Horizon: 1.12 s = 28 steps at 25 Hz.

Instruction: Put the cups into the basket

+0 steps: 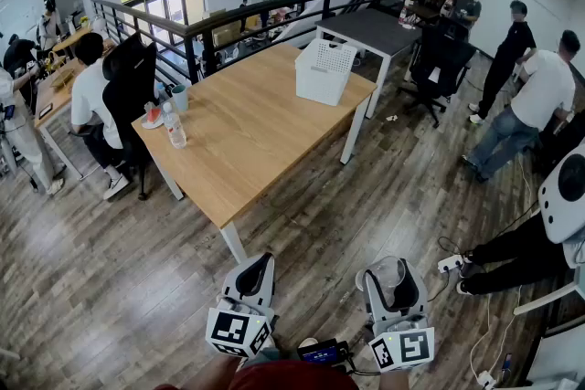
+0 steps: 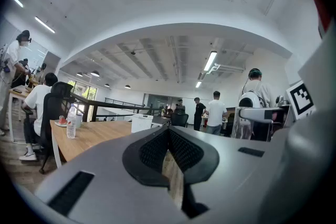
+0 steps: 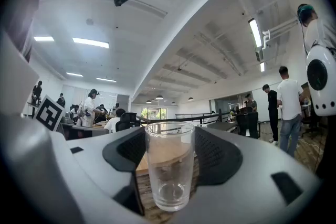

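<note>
A clear glass cup [image 3: 169, 170] stands upright between the jaws of my right gripper [image 3: 169, 152], which is shut on it. In the head view this gripper [image 1: 391, 277] is at the bottom, over the wooden floor and short of the table. My left gripper [image 1: 259, 268] is beside it, shut, with nothing in it; its pads [image 2: 157, 149] meet at the tips. The white basket [image 1: 324, 70] sits at the far right end of the wooden table [image 1: 247, 142]. A pale blue cup [image 1: 179, 97] and a small red cup [image 1: 152, 113] stand at the table's far left corner.
A plastic water bottle [image 1: 174, 125] stands near the two cups. Beyond the table runs a black railing [image 1: 228, 23], with a darker table [image 1: 375, 30] behind the basket. Several people stand at the right [image 1: 539, 96], and one sits at the left [image 1: 91, 96].
</note>
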Motion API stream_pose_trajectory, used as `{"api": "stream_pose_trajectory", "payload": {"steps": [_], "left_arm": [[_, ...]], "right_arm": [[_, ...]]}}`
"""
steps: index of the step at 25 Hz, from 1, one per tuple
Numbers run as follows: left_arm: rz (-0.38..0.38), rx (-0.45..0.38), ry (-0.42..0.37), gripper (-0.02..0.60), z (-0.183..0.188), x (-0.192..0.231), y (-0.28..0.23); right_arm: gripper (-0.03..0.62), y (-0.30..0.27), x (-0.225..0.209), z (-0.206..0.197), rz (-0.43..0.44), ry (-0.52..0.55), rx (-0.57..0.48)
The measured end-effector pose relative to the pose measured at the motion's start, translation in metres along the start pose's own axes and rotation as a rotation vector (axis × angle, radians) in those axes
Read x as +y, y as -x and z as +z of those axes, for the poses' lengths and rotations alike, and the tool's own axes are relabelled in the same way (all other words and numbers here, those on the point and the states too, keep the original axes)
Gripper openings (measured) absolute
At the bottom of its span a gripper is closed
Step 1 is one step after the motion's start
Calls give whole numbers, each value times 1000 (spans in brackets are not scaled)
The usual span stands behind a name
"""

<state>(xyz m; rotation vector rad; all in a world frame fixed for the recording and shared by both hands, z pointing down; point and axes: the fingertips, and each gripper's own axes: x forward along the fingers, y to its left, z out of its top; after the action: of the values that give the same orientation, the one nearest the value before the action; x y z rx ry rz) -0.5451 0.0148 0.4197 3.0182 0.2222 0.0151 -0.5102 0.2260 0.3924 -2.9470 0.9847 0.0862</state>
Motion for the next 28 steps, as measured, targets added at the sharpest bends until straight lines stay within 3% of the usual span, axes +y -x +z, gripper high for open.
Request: {"api": "stream_pose_trajectory", "payload": {"steps": [19,28], "left_arm": [[37,-1,-6,6,2,-9,-1],[46,12,-10,6,-7,-32,-15]], "right_arm": [[285,-2,-3,-2,49,-18,-7],[285,2,-26,-8,68,-41,-4]]}}
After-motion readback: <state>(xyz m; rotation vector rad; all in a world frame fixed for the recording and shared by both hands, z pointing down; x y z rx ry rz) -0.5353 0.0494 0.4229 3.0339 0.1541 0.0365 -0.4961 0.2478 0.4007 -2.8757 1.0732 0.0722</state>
